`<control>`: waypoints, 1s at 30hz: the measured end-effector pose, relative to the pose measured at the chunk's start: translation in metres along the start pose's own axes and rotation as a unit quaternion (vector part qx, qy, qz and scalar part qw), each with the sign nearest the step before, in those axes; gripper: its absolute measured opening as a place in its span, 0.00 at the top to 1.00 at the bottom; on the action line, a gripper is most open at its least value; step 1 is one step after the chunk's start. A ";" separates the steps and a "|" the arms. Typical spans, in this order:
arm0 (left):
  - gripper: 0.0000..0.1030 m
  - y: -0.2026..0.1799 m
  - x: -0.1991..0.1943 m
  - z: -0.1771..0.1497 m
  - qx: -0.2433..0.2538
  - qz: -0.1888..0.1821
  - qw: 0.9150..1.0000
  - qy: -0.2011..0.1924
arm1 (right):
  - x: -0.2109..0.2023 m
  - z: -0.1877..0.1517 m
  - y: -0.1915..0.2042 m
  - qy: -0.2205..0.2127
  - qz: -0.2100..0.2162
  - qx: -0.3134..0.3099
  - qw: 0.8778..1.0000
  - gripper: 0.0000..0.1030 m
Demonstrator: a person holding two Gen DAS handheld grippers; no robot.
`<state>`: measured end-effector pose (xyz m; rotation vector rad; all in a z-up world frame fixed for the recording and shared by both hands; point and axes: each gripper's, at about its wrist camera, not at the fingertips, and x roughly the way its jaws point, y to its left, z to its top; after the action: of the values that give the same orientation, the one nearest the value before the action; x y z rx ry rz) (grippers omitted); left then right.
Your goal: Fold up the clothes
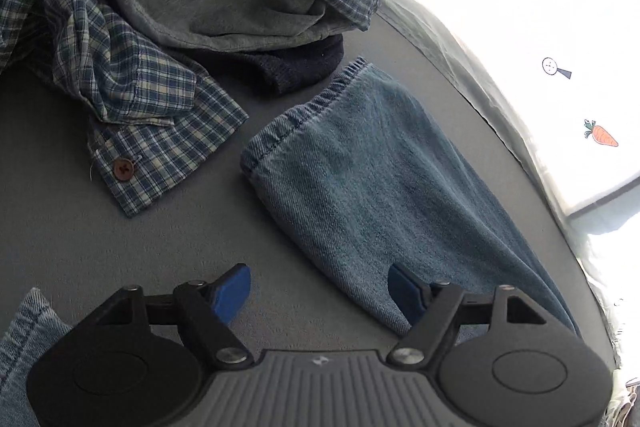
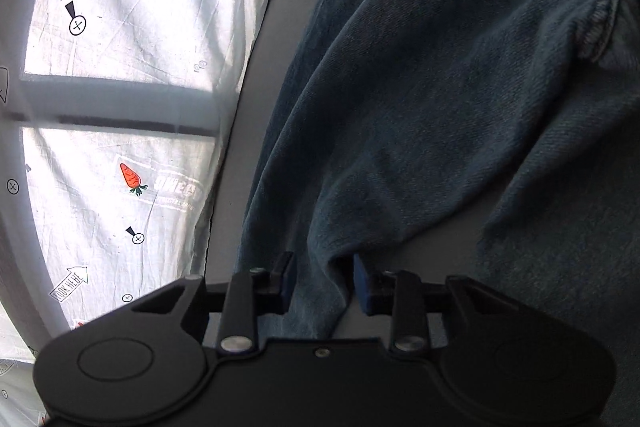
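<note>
- Denim: jeans (image 1: 360, 163) lie on the grey table (image 1: 100, 235), one hemmed leg end at centre of the left view, faded blue, twill ribs plain, cloth rumpled into long creases in the right view.
- My right gripper (image 2: 324, 283) has a bunched fold between its blue pads; whether they pinch it I cannot tell.
- My left gripper (image 1: 320, 291) stands wide, holding nothing, over the leg's edge.
- Risk, I judge: a thin pinch slipping, or the leg dragging the plaid shirt (image 1: 132, 95) at upper left.
</note>
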<state>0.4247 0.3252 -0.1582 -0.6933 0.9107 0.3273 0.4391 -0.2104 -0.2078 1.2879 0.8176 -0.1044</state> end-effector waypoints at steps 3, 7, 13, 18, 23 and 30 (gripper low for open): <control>0.24 -0.003 0.009 0.012 0.034 0.001 0.999 -0.006 | 0.012 -0.010 0.006 -0.034 -0.026 -0.002 0.999 0.69; 0.59 -0.002 0.015 0.022 0.046 0.004 0.999 -0.025 | 0.021 -0.020 0.014 -0.062 -0.037 -0.007 0.997 0.94; 0.96 0.010 -0.009 0.040 0.034 -0.011 0.997 -0.064 | 0.012 -0.040 0.036 -0.070 -0.062 -0.039 0.995 0.97; 0.95 0.008 -0.021 0.048 0.081 0.012 0.992 -0.099 | 0.008 -0.059 0.037 -0.050 -0.080 -0.055 0.994 0.97; 0.90 0.018 0.008 0.035 0.096 0.077 0.991 -0.057 | 0.011 -0.063 0.035 -0.018 -0.096 -0.062 0.993 0.93; 0.77 0.033 -0.035 0.022 0.042 0.076 0.994 -0.062 | -0.018 -0.072 0.057 0.003 -0.099 -0.158 0.982 0.37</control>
<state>0.4002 0.3656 -0.1338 -0.5214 0.8565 0.4598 0.4202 -0.1357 -0.1545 0.9071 0.9247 -0.1236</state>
